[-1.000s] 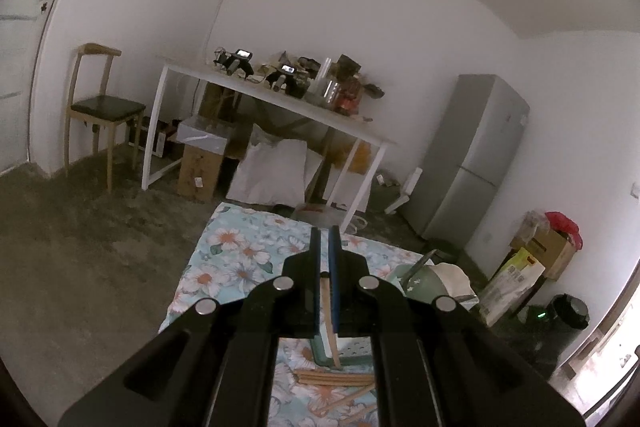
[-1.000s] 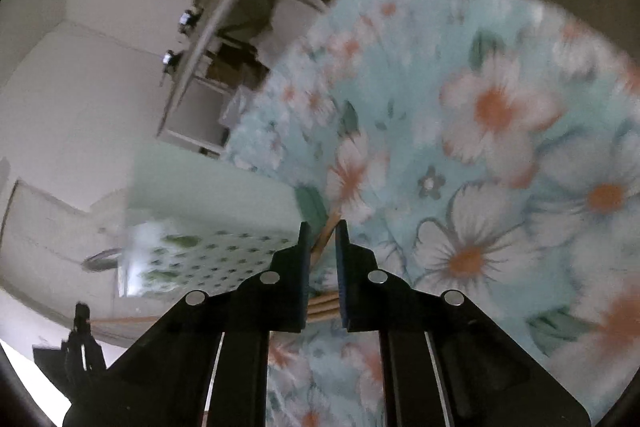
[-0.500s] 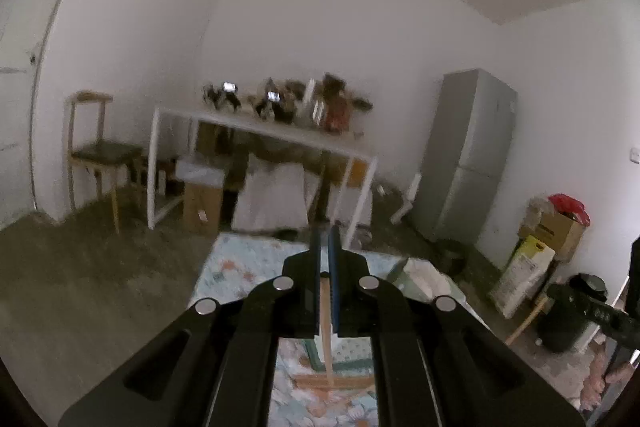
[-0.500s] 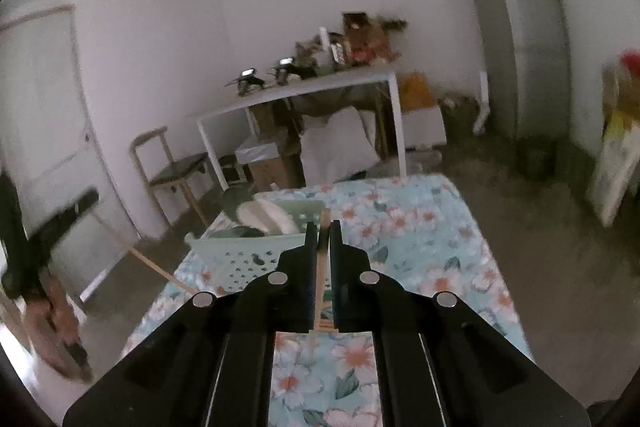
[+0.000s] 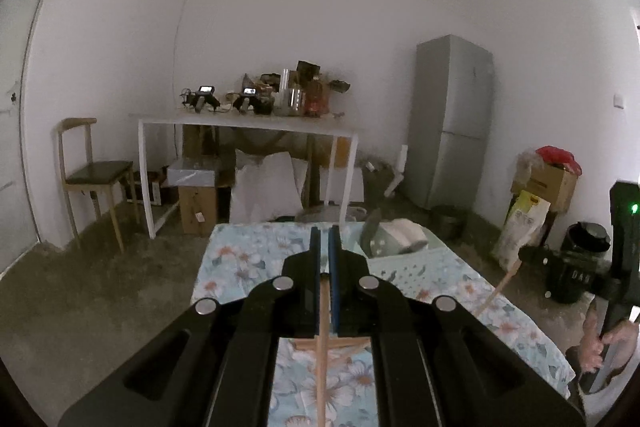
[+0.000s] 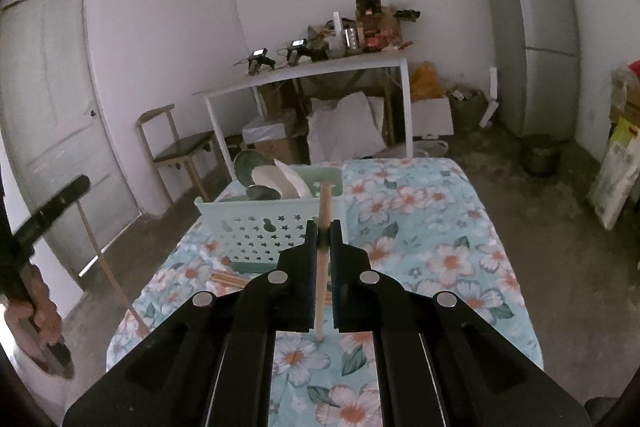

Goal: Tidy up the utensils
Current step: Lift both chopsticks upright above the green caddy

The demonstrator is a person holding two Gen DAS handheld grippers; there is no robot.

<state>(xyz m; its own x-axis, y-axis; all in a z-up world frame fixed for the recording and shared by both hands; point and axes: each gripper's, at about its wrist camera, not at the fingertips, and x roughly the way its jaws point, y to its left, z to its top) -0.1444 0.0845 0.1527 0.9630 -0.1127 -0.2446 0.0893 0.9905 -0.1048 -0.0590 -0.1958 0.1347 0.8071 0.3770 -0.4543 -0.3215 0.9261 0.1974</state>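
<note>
Tools [image 5: 325, 241] above floral tablecloth [image 5: 240, 259]; fridge [image 5: 452, 119] beyond.

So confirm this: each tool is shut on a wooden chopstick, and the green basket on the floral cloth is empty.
The basket is not empty: the right wrist view shows bowls and a white dish in it. The rest stands: left tool and right tool are each shut on a chopstick, over the floral cloth.

A basket [image 6: 276, 227] stands on the cloth-covered table [image 6: 420, 227], toward its far left part in the right wrist view. Dishes [image 6: 276, 179] lie inside the basket. Loose chopsticks [image 6: 230, 279] lie on the cloth just before the basket. Behind the basket stands a white table [image 6: 320, 75], a chair [image 6: 176, 147] to its left, a fridge [image 6: 532, 39] to its right.
</note>
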